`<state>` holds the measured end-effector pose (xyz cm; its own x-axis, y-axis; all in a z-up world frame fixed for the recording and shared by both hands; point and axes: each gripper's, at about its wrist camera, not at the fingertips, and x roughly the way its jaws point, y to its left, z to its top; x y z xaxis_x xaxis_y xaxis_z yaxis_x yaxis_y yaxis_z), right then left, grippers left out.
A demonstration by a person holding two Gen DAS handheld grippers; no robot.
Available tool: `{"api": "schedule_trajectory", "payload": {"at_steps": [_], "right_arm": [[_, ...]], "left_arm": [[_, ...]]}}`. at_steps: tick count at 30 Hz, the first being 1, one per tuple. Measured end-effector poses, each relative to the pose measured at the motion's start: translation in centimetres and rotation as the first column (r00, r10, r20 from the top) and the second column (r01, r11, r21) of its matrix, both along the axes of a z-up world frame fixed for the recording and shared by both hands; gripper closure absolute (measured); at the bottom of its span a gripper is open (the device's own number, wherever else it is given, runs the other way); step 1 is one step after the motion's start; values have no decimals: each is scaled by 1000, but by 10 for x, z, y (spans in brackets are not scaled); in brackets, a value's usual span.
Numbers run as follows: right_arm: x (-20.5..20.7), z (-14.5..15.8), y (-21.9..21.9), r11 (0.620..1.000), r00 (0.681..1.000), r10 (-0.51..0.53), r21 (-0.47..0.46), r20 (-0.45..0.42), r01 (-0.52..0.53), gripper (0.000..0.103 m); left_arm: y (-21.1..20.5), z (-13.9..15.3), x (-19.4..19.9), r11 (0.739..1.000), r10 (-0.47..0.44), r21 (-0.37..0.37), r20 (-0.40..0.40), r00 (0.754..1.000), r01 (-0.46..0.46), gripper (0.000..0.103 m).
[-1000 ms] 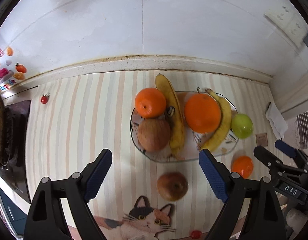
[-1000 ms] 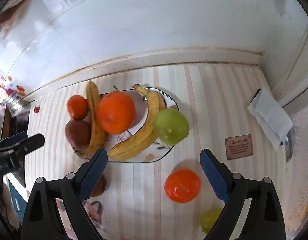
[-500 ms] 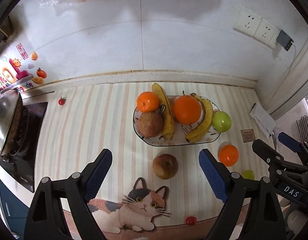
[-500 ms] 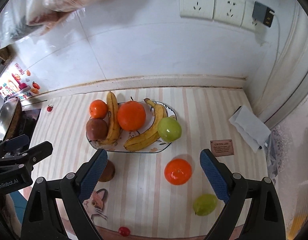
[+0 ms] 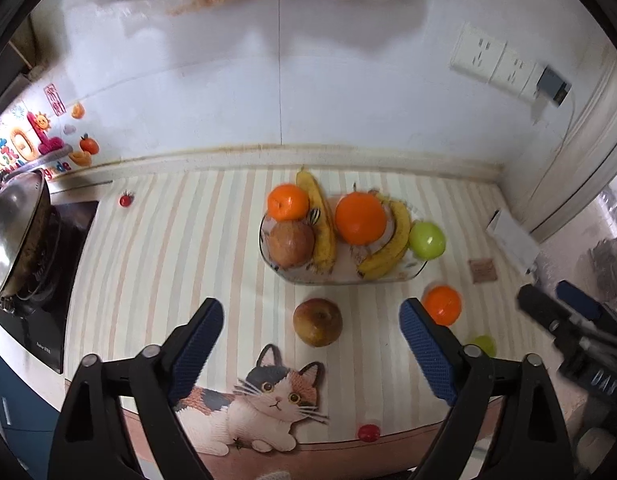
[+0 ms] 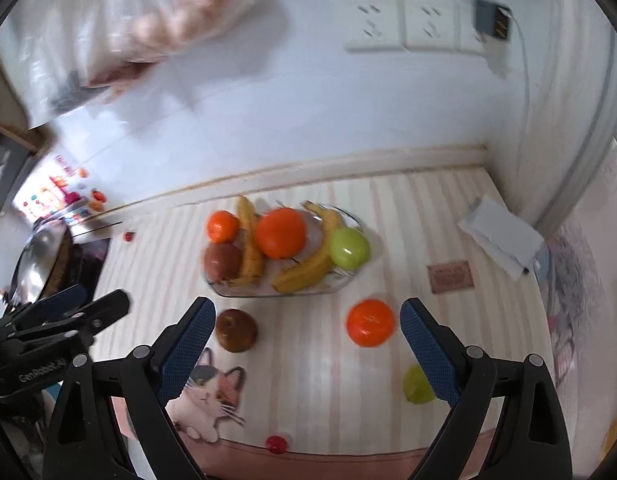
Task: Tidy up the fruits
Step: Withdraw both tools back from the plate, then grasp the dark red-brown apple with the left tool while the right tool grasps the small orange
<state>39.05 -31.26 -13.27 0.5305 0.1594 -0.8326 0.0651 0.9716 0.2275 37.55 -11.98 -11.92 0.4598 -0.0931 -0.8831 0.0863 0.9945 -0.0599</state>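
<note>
the striped table [image 5: 168,248] takes up most of both views, and more of it and of the white wall [image 5: 348,92] shows than a second ago: both tools have pulled up and back from the fruit, so the whole layout can be read at once, which looks like a step back to pick the next piece. the glass plate [image 5: 418,272] sits near the back wall and already carries two oranges, a brown fruit and two bananas; the left banana [image 5: 322,224] lies with its long axis running from the wall toward the camera, stem end at the wall, while the right banana [image 5: 390,250] curves along the plate's right side, its long axis tilted the same way. a green apple [image 5: 427,239] rests against the plate's right rim. still loose on the table are a brown pear [image 5: 317,322] just in front of the plate, an orange [image 6: 370,323] to the right, and a small green fruit [image 6: 416,386] nearer the edge, partly hidden. the left tool [image 5: 310,356] has just been spreading wider with nothing between its pads; the right tool [image 6: 306,354] stands wide apart and empty too
</note>
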Motion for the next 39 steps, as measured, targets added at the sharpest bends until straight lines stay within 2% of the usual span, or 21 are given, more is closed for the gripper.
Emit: {"api": "schedule_trajectory", "payload": {"at_steps": [4,7,11,16,21,24,26,27,28,29,33,39], "right_arm": [[16,-46,-27,999,994,-48,1,-101,49,7],[30,-82,-37,998,984,-55,18,-169,59,7],[50,-126,-38,998,971,-51,17,-234,57,9],[70,-165,-32,999,953,-39,12,-299,44,12],[79,-184,-25,1000,944,-27,-8,-328,26,12],[84,-193,-23,1000,938,-20,-12,-346,17,19],[86,-199,-21,1000,934,-16,-10,-358,13,28],[87,-201,-21,1000,932,-17,-13,-362,14,29],[87,-202,-22,1000,933,-20,-14,-359,16,31],[87,-202,-22,1000,937,-24,-13,-349,21,34],[86,-202,-22,1000,940,1,-7,-341,-4,35],[61,-199,5,996,929,86,45,-360,-74,35]], "left_arm": [[-4,-36,12,1000,9,30,-71,997,-7,6],[-6,-67,23,1000,3,22,-146,989,0,6],[-14,-103,37,999,-18,23,-234,972,24,6],[-23,-140,54,997,-30,55,-323,946,51,6],[-27,-168,67,998,-44,26,-400,916,59,6],[-30,-182,72,998,-51,10,-431,901,61,7],[-33,-188,73,997,-61,5,-439,896,71,16],[-34,-192,74,997,-65,6,-446,893,76,32],[-35,-195,74,997,-58,19,-450,891,75,40],[-34,-195,73,997,-58,14,-443,895,72,40],[-30,-195,68,998,-58,7,-434,899,68,40],[-17,-190,43,997,-67,-11,-447,892,70,40]]}}
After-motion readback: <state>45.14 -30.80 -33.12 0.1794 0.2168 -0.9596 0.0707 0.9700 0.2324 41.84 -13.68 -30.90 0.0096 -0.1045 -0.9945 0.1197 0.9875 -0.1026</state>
